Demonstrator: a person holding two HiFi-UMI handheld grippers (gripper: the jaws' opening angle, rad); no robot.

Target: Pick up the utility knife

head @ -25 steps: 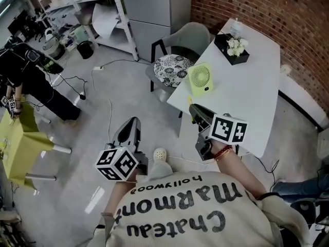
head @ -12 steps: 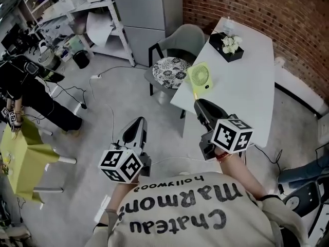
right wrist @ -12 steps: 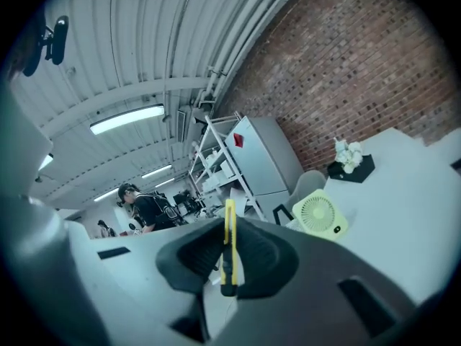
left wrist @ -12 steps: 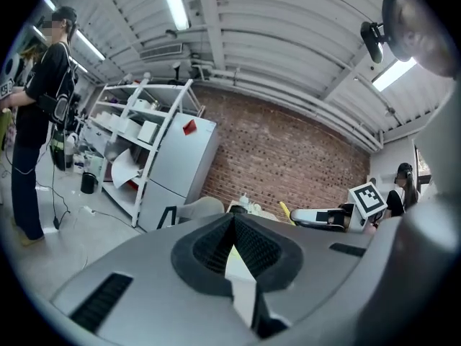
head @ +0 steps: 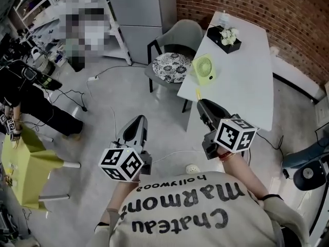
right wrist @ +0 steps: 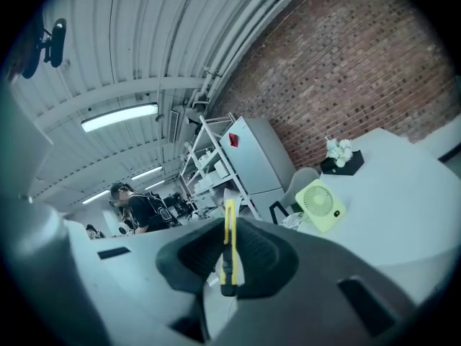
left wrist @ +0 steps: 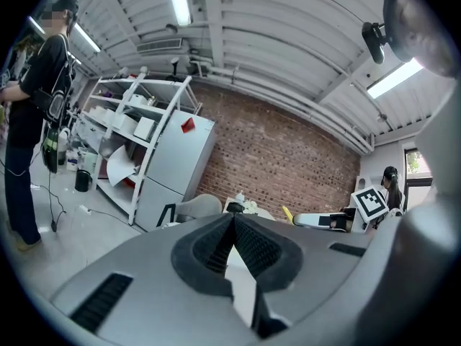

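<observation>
The yellow utility knife [right wrist: 229, 249] stands on edge between the pads of my right gripper [right wrist: 229, 223], which is shut on it. In the head view its yellow tip [head: 197, 93] pokes out of the right gripper [head: 202, 105], held in the air just off the near left edge of the white table [head: 241, 81]. My left gripper [head: 138, 121] hangs over the floor to the left. In the left gripper view its jaws [left wrist: 233, 219] meet at the tips with nothing between them.
On the table stand a green fan [head: 204, 67] and a black planter with white flowers [head: 226, 37]. A grey chair [head: 175, 45] stands at the table's left. Shelving and a grey cabinet [head: 139, 9] lie behind; a person [head: 20, 89], a yellow stool [head: 25, 163] and floor cables are at left.
Both grippers have risen a little and shifted along the table's near edge. The knife stays clamped in the right gripper; the left stays shut and empty.
</observation>
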